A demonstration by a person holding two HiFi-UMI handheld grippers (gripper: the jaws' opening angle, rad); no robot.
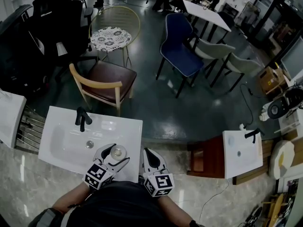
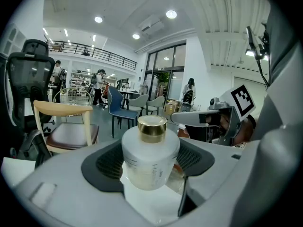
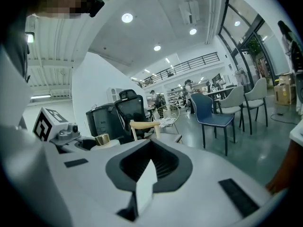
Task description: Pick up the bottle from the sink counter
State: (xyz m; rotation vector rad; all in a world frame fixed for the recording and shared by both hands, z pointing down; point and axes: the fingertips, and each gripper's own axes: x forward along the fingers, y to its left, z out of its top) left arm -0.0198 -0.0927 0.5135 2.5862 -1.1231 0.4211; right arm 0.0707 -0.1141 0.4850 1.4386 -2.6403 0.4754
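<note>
My left gripper [image 1: 117, 155] jaws clamp the squat frosted-white glass bottle with gold cap [image 2: 150, 155] mid-body. It's probably slick, heavyish, breakable. Right gripper [image 3: 149, 174] jaws are closed on nothing.

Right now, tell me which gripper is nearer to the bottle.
Left. The left gripper has the bottle clamped between its jaws. The right gripper sits beside it to the right, apart from the bottle, jaws together with nothing between them.

Frosted bottle [image 2: 150, 162], shiny gold cap [image 2: 151, 128]
</note>
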